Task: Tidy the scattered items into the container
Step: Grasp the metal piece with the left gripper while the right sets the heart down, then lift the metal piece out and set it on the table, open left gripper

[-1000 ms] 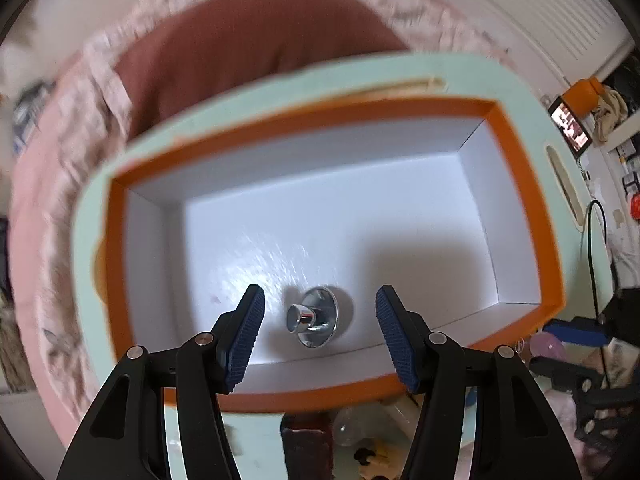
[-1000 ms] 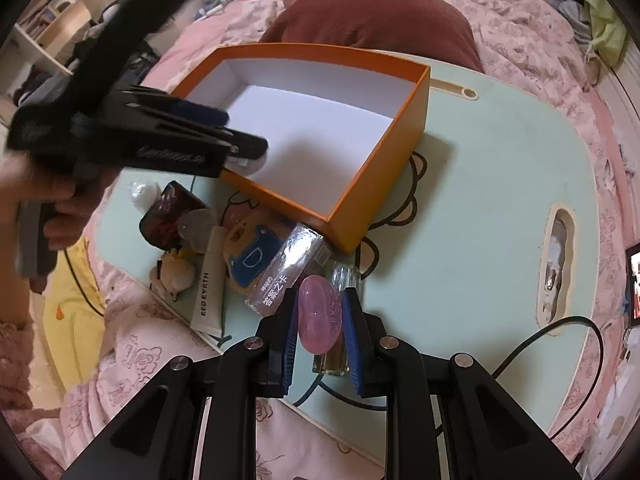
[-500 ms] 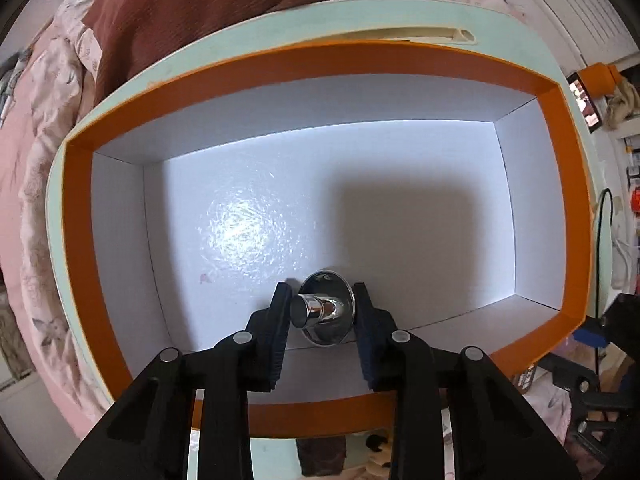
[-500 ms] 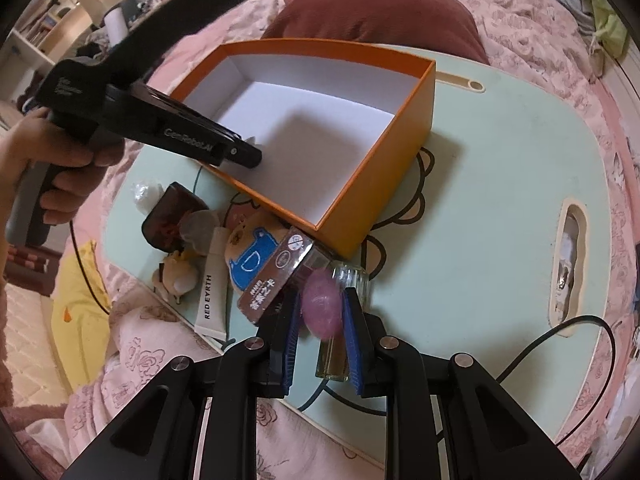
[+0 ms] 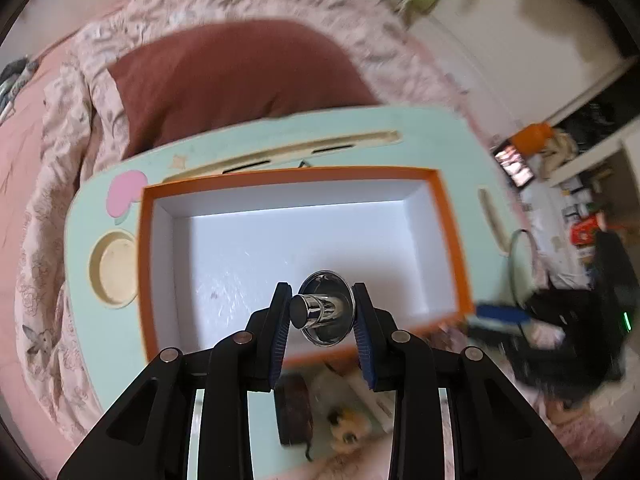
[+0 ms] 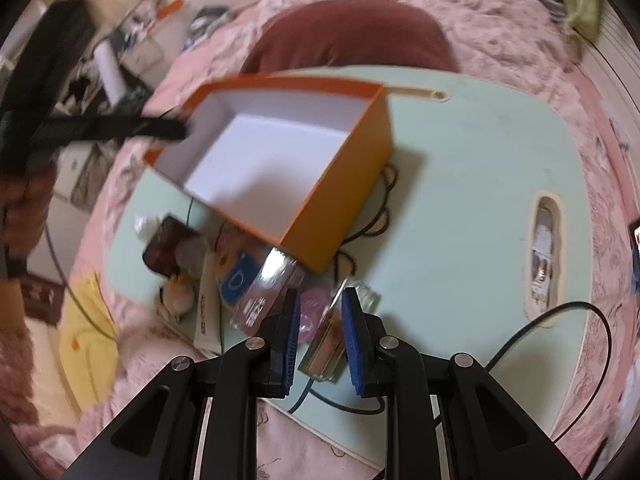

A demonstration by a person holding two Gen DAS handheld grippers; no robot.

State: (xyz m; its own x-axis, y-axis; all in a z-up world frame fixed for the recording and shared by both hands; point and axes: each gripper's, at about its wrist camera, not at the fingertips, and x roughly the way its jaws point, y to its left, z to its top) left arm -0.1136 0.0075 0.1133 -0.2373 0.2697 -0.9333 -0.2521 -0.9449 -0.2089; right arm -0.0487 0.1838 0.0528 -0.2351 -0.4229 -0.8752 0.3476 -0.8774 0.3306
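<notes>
An orange box (image 5: pixel 288 174) with a white inside stands on a mint-green lap table (image 5: pixel 100 320). My left gripper (image 5: pixel 320 300) is shut on a shiny metal knob with a round flange (image 5: pixel 316 312) and holds it above the box's near end. In the right wrist view the box (image 6: pixel 352 184) sits at centre left, and the blurred left gripper (image 6: pixel 178 132) hangs over its left rim. My right gripper (image 6: pixel 320 304) is shut on a pink oval item (image 6: pixel 310 312), just above a small glass bottle (image 6: pixel 326 352) lying on the table (image 6: pixel 460 200).
Beside the box's near corner lie a dark brown case (image 6: pixel 168 244), a small plush toy (image 6: pixel 176 292), a white tube (image 6: pixel 208 312), a blue card (image 6: pixel 236 280) and a clear packet (image 6: pixel 268 292). A black cable (image 6: pixel 560 320) loops over the table's right edge. Pink bedding and a maroon pillow (image 5: pixel 232 80) surround it.
The left jaws closed on the metal knob lying in the box, then lifted it well above the box floor. The right gripper shifted a little with the pink item still held.
</notes>
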